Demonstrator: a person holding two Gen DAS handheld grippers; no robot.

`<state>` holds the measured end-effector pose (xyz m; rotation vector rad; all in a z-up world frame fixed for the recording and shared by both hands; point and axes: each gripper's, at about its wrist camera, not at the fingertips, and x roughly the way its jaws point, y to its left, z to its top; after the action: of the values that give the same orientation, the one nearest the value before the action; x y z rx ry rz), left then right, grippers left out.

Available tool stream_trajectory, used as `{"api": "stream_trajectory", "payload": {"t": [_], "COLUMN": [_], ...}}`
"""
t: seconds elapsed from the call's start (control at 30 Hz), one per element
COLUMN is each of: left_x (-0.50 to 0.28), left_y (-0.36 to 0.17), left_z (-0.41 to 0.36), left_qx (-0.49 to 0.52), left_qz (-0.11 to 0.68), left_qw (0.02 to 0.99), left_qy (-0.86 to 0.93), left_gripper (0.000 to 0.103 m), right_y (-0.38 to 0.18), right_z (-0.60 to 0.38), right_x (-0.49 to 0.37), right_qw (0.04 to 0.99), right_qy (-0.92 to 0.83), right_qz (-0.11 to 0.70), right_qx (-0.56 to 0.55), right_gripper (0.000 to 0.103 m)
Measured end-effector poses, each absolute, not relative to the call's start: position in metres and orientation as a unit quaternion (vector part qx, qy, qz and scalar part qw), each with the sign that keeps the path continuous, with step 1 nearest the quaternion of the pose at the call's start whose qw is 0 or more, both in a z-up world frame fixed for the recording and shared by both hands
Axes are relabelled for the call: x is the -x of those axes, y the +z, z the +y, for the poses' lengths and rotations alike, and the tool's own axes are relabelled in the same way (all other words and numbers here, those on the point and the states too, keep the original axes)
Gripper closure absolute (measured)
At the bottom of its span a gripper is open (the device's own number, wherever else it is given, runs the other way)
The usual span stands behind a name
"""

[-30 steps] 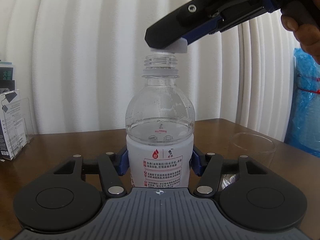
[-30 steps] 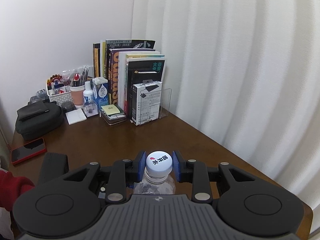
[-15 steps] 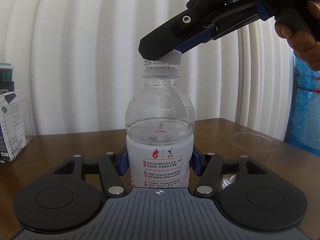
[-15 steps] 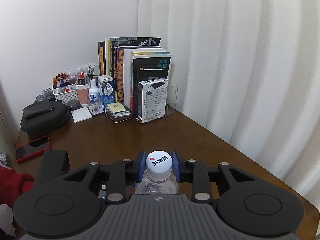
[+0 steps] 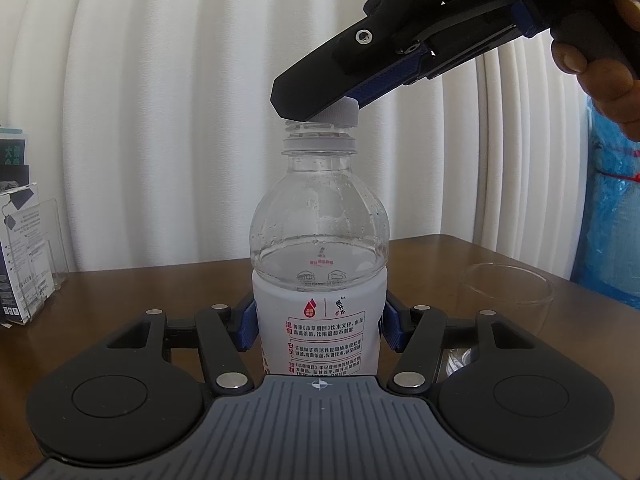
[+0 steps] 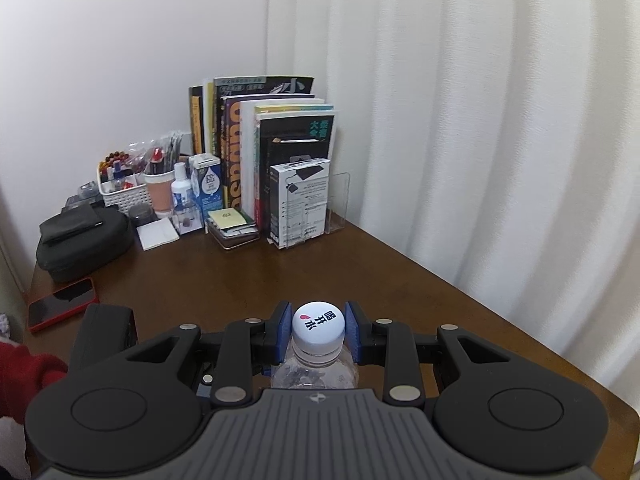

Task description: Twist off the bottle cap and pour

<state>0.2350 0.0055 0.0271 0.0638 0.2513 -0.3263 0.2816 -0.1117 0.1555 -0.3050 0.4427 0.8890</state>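
A clear water bottle [image 5: 319, 236] with a white label stands upright on the brown table. My left gripper [image 5: 318, 326] is shut on its labelled body. My right gripper [image 6: 318, 328] is shut on the white cap [image 6: 318, 325]. In the left wrist view the right gripper [image 5: 320, 98] comes in from the upper right and holds the cap [image 5: 340, 114] tilted on the bottle's threaded neck [image 5: 318, 136]. An empty clear glass [image 5: 506, 300] stands to the right of the bottle.
Books [image 6: 264, 148], a boxed item in a clear stand [image 6: 300, 204], a basket of small items [image 6: 124, 188], a black pouch [image 6: 80, 244] and a red phone [image 6: 62, 304] sit at the table's far left. White curtains hang behind. A blue bag [image 5: 612, 220] is at right.
The right gripper with the cap has come down from just above the bottle's open neck onto it, tilting more steeply. The left gripper and bottle have not moved.
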Motion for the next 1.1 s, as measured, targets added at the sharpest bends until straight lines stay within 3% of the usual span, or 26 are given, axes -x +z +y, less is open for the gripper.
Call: {"api": "stream_trajectory", "payload": {"t": [1.1], "left_x": [-0.235], "left_y": [0.026], "left_z": [0.006], "left_qx": [-0.029], "left_qz": [0.125], "left_qw": [0.979], "left_qy": [-0.161], "left_gripper": [0.044], "right_y": [0.145], "right_z": [-0.113], "right_x": [-0.273], "right_qw": [0.893], "right_qy": [0.395], "right_qz": [0.19], "right_qx": [0.103], "right_gripper": [0.072]}}
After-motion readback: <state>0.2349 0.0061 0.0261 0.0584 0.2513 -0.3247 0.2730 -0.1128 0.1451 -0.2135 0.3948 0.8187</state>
